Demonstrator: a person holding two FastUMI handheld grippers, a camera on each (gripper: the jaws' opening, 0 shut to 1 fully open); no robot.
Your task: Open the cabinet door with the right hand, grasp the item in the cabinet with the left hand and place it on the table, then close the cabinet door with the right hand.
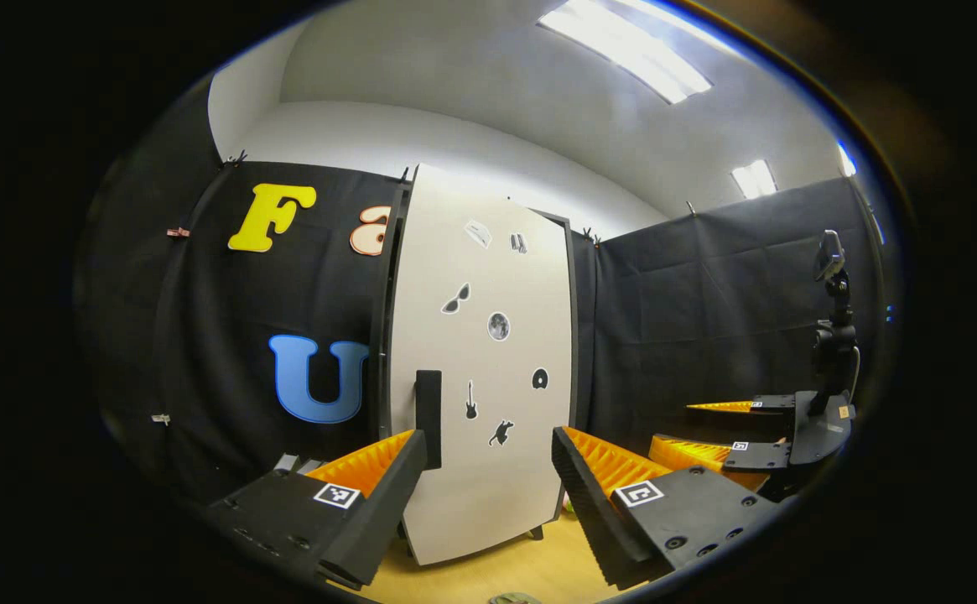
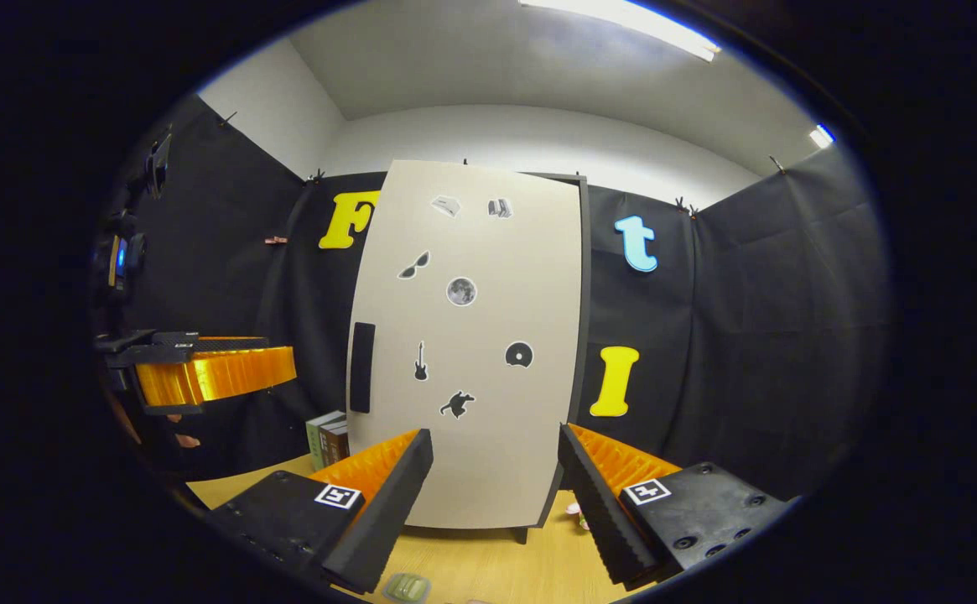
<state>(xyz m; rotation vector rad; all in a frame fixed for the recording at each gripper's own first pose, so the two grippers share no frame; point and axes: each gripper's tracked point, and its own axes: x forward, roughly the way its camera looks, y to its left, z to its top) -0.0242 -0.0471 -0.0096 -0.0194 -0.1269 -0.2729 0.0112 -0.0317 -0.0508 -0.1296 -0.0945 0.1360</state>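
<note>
Both hand-held grippers [image 1: 488, 482] [image 2: 495, 486] wide open, empty.

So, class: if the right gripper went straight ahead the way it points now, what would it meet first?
Most likely the closed cabinet door. The right gripper is open and frames the door's lower part between its fingers, right of the dark handle. Nothing appears between them, though depth is hard to judge.

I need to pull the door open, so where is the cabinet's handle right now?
In the right gripper view the handle is a dark vertical bar near the door's left edge, left of the guitar sticker.
</note>
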